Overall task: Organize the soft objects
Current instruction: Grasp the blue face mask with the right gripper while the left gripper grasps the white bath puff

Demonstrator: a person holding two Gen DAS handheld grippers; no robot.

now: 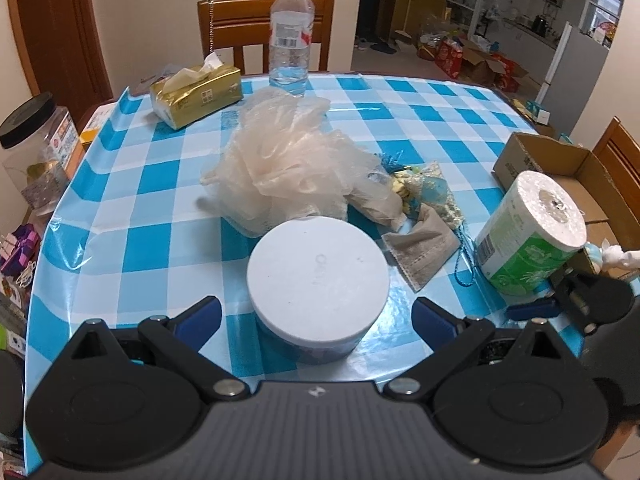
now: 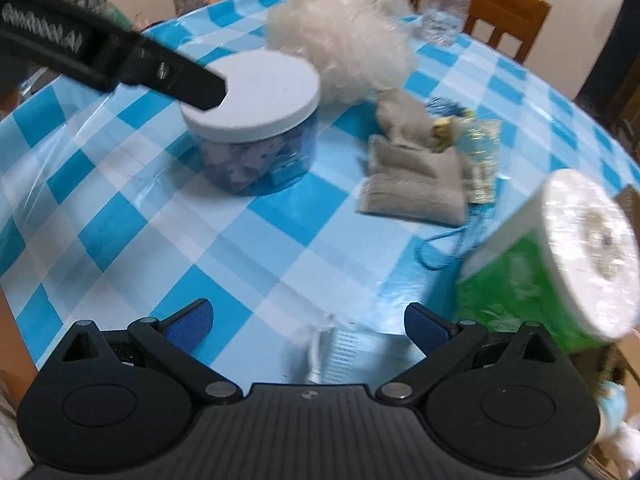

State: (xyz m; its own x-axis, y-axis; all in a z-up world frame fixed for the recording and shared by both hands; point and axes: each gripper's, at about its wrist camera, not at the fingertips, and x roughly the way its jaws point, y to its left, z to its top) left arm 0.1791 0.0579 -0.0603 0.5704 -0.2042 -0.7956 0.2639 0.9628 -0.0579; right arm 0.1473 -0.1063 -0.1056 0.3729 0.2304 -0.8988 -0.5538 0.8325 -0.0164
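A cream mesh bath pouf (image 1: 280, 164) (image 2: 340, 36) lies mid-table. Beside it lie grey cloth pouches (image 1: 424, 244) (image 2: 412, 184) and a small blue-and-gold sachet (image 1: 434, 192) (image 2: 480, 148). A wrapped toilet roll (image 1: 528, 232) (image 2: 560, 252) in green packaging stands tilted at the right. A white-lidded round tub (image 1: 318, 276) (image 2: 256, 92) stands between the wide-open jaws of my left gripper (image 1: 316, 316), untouched. My right gripper (image 2: 306, 320) is open and empty over the tablecloth, just left of the roll. Its fingertip (image 1: 532, 308) shows in the left wrist view. The left gripper's finger (image 2: 160, 72) shows in the right wrist view.
A cardboard box (image 1: 560, 172) sits at the table's right edge behind the roll. A gold tissue pack (image 1: 196, 96) and a water bottle (image 1: 290, 32) stand at the back. A plastic jar (image 1: 36, 152) stands off the left edge. Wooden chairs (image 1: 264, 28) surround the checked table (image 1: 140, 200).
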